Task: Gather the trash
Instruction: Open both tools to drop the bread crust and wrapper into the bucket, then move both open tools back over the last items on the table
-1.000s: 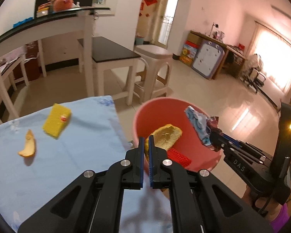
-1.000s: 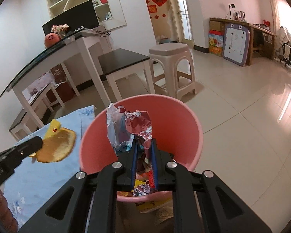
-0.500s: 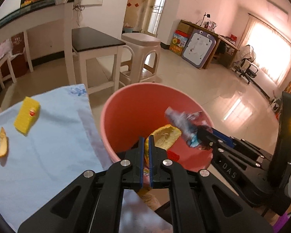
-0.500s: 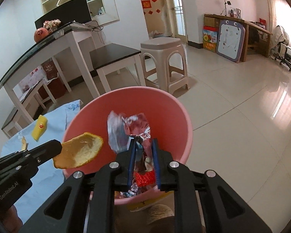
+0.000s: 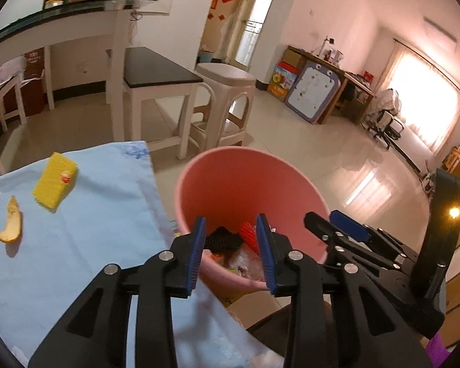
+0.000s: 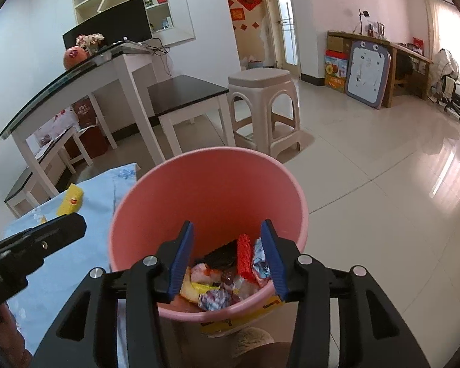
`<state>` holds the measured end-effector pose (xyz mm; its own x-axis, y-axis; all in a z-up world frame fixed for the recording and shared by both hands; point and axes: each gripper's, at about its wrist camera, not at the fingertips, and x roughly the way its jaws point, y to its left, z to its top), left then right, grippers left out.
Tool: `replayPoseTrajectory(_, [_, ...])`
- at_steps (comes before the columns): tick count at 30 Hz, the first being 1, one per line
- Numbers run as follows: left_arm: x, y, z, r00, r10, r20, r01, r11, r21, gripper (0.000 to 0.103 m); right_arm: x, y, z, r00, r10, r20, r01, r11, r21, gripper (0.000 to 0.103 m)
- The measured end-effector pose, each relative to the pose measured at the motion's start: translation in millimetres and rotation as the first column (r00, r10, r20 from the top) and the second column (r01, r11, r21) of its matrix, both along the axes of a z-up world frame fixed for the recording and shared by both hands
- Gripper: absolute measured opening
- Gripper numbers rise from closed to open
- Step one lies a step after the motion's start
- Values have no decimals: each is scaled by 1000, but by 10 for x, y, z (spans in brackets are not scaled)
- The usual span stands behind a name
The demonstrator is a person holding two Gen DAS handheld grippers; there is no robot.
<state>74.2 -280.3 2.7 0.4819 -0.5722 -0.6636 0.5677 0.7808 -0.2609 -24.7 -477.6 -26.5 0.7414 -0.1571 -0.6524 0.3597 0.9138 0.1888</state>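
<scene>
A pink bucket (image 5: 245, 181) (image 6: 211, 190) stands beside the table's right edge and holds several pieces of trash (image 6: 227, 276), among them wrappers, a red piece and a black piece. My left gripper (image 5: 230, 254) is open and empty above the bucket's near rim. My right gripper (image 6: 227, 257) is open and empty above the bucket too. It also shows in the left wrist view (image 5: 337, 227). A yellow wrapper (image 5: 54, 184) and a piece of orange peel (image 5: 10, 225) lie on the light blue tablecloth (image 5: 92, 230) to the left.
A beige plastic stool (image 6: 263, 107), a black-topped side table (image 6: 184, 95) and a glass-topped desk (image 6: 70, 76) stand behind the bucket. The tiled floor (image 6: 383, 168) stretches to the right. The left gripper shows at the left edge of the right wrist view (image 6: 30, 245).
Both grippers have opened. The orange peel left my left gripper and the crumpled wrapper left my right one; both now lie in the bucket.
</scene>
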Motion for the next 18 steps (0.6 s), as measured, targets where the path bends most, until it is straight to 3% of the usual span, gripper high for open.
replayPoseTrajectory(6, [63, 423, 57, 993, 109, 42, -110, 993, 29, 34, 18, 231, 136, 998, 60, 35, -60, 998, 3, 47])
replayPoseTrajectory(10, [173, 845, 85, 974, 221, 53, -224, 974, 45, 34, 130, 532, 249, 989, 133, 65, -134, 991, 10, 48])
replayPoseTrajectory(13, [283, 1235, 67, 945, 323, 51, -326, 944, 52, 34, 295, 806, 293, 977, 199, 71, -202, 979, 29, 48])
replayPoseTrajectory(18, [491, 1916, -60, 864, 503, 7, -503, 863, 44, 34, 695, 1269, 226, 953, 298, 51, -301, 951, 75, 48])
